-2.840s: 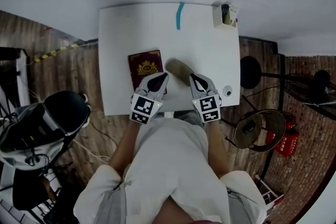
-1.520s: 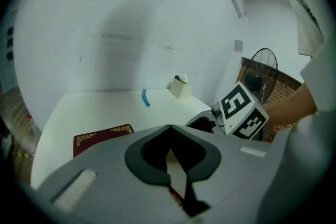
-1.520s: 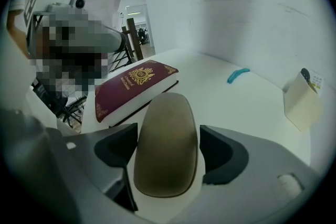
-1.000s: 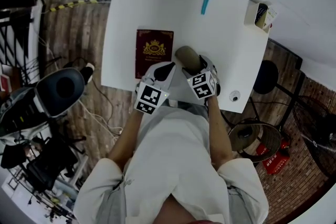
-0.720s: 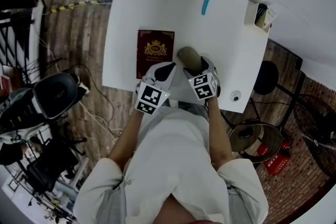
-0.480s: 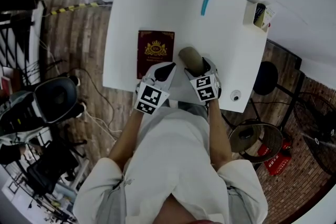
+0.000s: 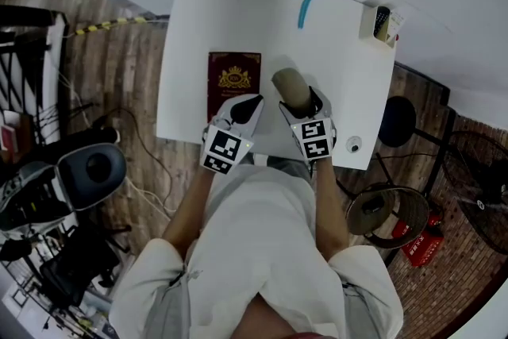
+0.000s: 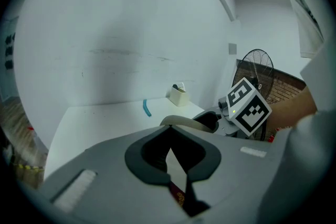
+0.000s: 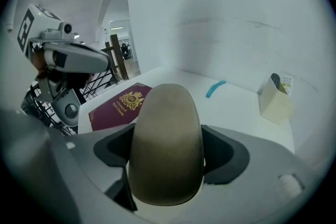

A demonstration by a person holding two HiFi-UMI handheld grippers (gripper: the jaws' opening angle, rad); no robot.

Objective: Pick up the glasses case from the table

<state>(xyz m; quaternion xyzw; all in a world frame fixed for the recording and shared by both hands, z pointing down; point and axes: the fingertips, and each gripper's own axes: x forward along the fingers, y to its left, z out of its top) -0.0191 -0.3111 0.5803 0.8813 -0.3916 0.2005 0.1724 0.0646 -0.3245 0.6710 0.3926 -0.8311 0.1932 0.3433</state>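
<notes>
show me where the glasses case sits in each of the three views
head view: glasses case at centre, right of the passport, in the right gripper's claw
left gripper view: low centre, only its tan top edge shows
right gripper view: fills the lower centre, inside the claw
shared landmark: the teal strip lying beyond it

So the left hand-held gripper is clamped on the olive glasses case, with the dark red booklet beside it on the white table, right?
Not the left: the right gripper view shows the right hand-held gripper clamped on the olive glasses case. The left hand-held gripper holds nothing. The dark red booklet does lie beside it on the white table.
</notes>
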